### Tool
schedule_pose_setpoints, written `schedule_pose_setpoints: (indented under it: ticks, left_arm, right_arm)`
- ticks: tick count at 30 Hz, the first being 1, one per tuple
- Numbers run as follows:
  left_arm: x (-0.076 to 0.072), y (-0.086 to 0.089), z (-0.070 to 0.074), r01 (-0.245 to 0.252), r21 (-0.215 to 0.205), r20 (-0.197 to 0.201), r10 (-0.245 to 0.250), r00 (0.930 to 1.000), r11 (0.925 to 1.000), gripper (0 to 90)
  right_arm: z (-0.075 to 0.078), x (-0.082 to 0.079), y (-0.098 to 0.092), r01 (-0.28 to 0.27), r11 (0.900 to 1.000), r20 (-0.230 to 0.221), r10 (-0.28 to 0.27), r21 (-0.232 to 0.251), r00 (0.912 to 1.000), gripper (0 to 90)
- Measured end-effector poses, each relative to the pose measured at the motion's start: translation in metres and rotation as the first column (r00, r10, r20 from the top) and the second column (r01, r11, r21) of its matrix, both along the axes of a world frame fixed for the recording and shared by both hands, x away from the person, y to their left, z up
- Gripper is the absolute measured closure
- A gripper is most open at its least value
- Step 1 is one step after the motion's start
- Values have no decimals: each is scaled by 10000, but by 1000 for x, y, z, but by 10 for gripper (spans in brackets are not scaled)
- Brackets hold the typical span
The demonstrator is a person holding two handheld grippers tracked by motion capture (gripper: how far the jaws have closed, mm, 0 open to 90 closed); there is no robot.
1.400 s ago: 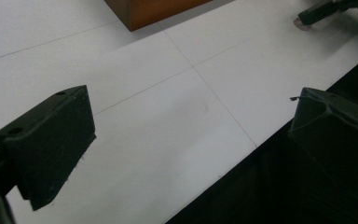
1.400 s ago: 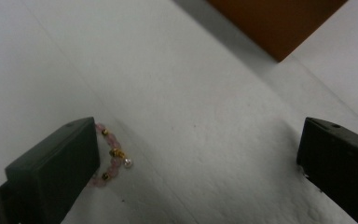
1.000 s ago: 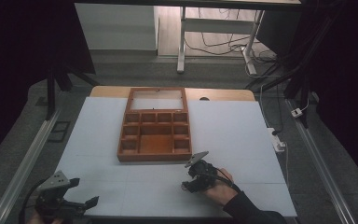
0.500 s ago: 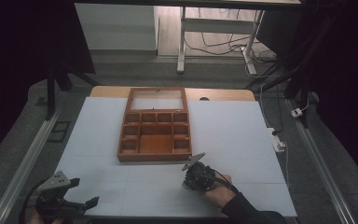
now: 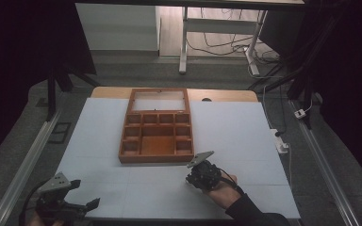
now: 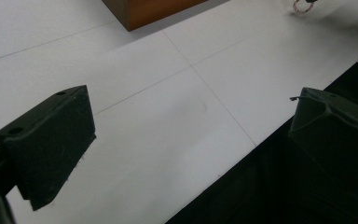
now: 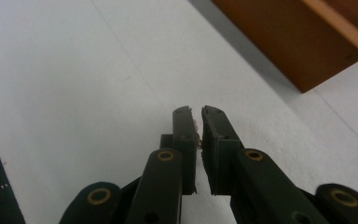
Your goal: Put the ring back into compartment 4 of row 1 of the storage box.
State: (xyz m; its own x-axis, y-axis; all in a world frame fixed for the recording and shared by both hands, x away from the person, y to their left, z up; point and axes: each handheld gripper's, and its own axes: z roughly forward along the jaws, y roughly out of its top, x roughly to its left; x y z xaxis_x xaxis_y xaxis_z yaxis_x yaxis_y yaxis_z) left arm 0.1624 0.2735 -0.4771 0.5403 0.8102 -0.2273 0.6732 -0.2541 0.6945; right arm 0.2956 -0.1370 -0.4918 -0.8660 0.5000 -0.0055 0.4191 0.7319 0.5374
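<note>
The box (image 5: 156,158), a brown wooden one split into compartments with its lid laid back, sits on the white table (image 5: 245,127) a little toward 12 o'clock from the middle. Every compartment that can be seen into looks bare.

The right gripper (image 5: 191,180) is low over the table at about 5 o'clock from the box, just off its near right corner and not touching the wood. The person's right hand (image 5: 222,188) wraps around the gripper body from the 5 o'clock side, with a dark sleeve running off the bottom edge. In the right gripper view the two jaws are drawn almost together, leaving a thin slit, and a small pale bit (image 7: 195,127) is pinched in that slit near the tips. It is too small to tell what it is. The tips hang just above the table or touch it; the view does not settle which. The box corner lies at 2 o'clock from the tips in that view.

The left gripper (image 5: 86,194) is at the table's 7 o'clock corner, well apart from the box and from the other gripper. Its jaws stand wide, with nothing between them but table surface and the dark edge beyond. In the left gripper view a tiny reddish loop (image 6: 302,5) lies on the table at 1 o'clock, too small to identify.
</note>
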Motion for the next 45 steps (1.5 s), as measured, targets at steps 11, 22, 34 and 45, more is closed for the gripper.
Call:
schedule_pose_setpoints:
  ticks: [11, 22, 34, 45]
  left_arm:
    - [0, 1, 0, -7, -75, -7, 7, 10000, 10000, 1]
    - [0, 1, 0, -21, -88, -20, 21, 10000, 10000, 1]
    - [1, 1, 0, -36, -130, -64, 35, 10000, 9999, 1]
    - [1, 2, 0, -27, -156, -75, 26, 10000, 9999, 1]
  right_arm:
    - [12, 0, -3, 54, 9988, 319, -69, 480, 9995, 841]
    - [23, 6, -10, 273, 9946, 333, -308, 1005, 9990, 840]
    - [33, 19, -15, 572, 9856, 254, -620, 1590, 9978, 841]
    - [41, 33, -15, 791, 9770, 459, -899, 1982, 9949, 841]
